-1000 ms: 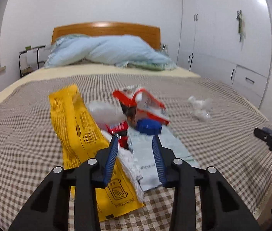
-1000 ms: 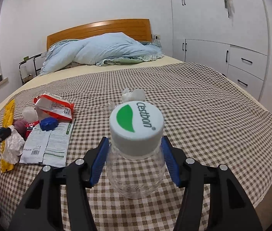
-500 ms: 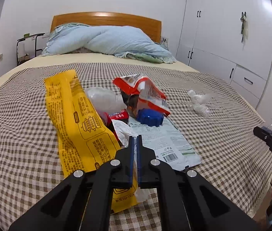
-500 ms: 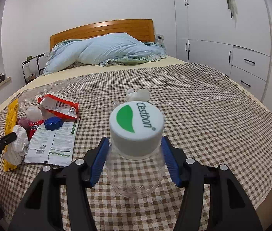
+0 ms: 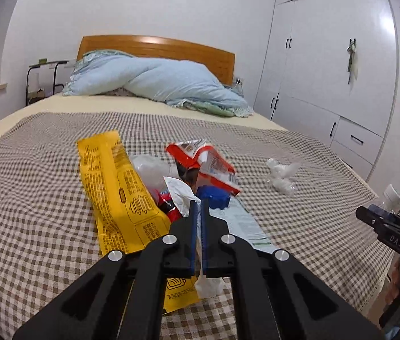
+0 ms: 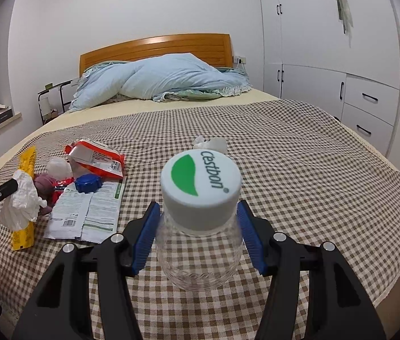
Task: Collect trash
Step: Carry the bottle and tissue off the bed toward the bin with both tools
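Left wrist view: the left gripper (image 5: 198,206) has its blue-padded jaws pressed together on a crumpled white tissue (image 5: 181,195), which sticks out past the fingertips and hangs below them. Just beyond, near the left side of the checked blanket (image 5: 30,198), lies a pile of trash: a long yellow wrapper (image 5: 120,198), a blue bottle cap (image 5: 214,198), a white printed wrapper (image 5: 242,223) lying flat, a red and white packet (image 5: 208,167) and a clear crumpled plastic piece (image 5: 149,170). Farther right, well apart from the pile, sits a small wad of white tissue (image 5: 280,175).

Right wrist view: the right gripper (image 6: 198,232) clamps a clear plastic bottle (image 6: 198,257) just under its white cap (image 6: 201,189), which carries a green mark and the word "Cestbon". The bottle is held over the near edge of the blanket. At the far end of the bed, a pale blue quilt (image 6: 160,82) is heaped against the wooden headboard (image 6: 154,46), with white wardrobes (image 6: 341,56) along the right wall.
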The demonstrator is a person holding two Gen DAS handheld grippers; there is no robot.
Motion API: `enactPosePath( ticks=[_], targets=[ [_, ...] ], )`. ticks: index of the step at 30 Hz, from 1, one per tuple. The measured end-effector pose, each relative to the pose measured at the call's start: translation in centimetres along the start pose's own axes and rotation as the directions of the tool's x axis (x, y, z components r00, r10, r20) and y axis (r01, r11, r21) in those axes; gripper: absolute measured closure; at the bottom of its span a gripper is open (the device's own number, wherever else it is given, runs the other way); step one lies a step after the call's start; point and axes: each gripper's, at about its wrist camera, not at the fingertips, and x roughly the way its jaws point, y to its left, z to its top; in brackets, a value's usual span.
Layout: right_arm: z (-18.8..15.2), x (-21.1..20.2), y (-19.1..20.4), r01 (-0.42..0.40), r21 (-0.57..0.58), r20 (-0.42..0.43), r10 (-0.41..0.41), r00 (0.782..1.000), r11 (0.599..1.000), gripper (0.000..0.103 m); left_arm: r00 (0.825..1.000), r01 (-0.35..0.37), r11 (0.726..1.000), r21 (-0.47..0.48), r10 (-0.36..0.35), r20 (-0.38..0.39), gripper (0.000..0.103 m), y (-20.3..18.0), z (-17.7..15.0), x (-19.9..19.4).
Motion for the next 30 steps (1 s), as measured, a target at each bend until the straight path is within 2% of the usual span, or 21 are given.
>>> enactPosePath(
  ticks=[14,30],
  targets=[
    [0.1,-2.2,1.3,-0.014,-0.058,0.012,0.014,1.000,0.998,0.048,0.998,0.040,0.999,0.025,-0.041,0.046,0.103,-1.3,0.1,-3.3],
    [-0.8,-9.0,1.0,-0.015,-0.080,0.034,0.018,0.999,0.997,0.048,0.995,0.066,0.996,0.067,-0.071,0.073,0.103,-4.3,-1.0,-10.0]
  ],
)
